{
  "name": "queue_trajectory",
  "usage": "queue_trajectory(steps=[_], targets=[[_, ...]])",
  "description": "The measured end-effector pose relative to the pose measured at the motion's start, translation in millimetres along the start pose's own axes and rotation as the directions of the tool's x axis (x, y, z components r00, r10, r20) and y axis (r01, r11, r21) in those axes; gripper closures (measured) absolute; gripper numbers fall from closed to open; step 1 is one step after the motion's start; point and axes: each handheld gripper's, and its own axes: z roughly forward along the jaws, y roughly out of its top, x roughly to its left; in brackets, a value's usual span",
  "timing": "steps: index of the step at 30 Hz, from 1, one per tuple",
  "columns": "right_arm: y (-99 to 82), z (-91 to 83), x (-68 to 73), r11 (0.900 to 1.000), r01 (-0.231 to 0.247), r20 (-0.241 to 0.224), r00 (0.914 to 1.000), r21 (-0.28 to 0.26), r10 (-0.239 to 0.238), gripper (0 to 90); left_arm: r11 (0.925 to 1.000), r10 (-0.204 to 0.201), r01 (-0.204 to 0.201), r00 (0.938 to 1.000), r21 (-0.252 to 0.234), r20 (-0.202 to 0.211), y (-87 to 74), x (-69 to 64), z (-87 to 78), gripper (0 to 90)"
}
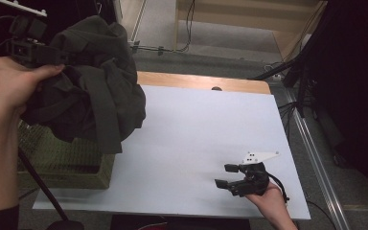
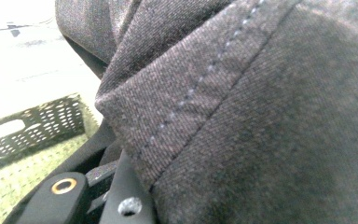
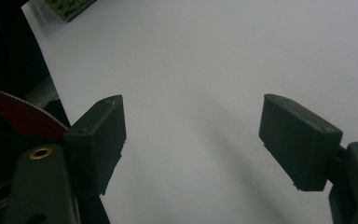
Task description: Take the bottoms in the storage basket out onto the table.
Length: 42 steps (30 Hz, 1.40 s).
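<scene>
One dark garment (image 1: 93, 91) hung bunched in the left gripper (image 1: 52, 55), its fingers clamped on it above the green basket (image 1: 67, 165); laying it on the bench (image 1: 196, 129) remained. The right gripper (image 1: 230, 176) waited, fingers wide.

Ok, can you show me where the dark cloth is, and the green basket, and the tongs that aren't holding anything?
Cloth (image 1: 93, 91), high view, middle of the hanging bundle.
Basket (image 1: 62, 165), high view, its green front wall.
Right tongs (image 1: 227, 175), high view, the gap between its two open tips.
</scene>
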Motion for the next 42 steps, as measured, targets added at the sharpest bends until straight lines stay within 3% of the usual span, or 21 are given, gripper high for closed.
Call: queue_trajectory(steps=[10,26,34,39,42], targets=[[0.0,-1.9,-0.5,1.0,0.001,0.001,1.0,-0.005,-0.001,21.4,0.999,0.042,-0.043,0.9988,0.016,0.026,15.1,-24.6,21.5,68.5],[0.5,-4.3,-0.8,0.9999,0.002,0.004,1.0,-0.015,-0.002,21.4,0.9937,0.096,-0.1,0.9922,0.051,0.08,26.4,-55.7,59.1,68.5],[0.5,-5.4,-0.7,0.9996,-0.002,0.008,1.0,-0.027,0.002,21.4,0.9898,0.119,-0.127,0.9851,0.064,0.124,31.6,-75.4,81.7,68.5],[0.6,-5.5,-0.8,0.9996,-0.003,0.008,1.0,-0.027,0.004,21.4,0.9863,0.136,-0.147,0.9822,0.076,0.13,33.8,-85.4,94.1,68.5],[0.7,-6.6,-0.9,0.9997,0.0,0.008,1.0,-0.026,0.0,21.4,0.982,0.153,-0.167,0.9764,0.088,0.153,35.8,-96.4,107.2,68.6]])
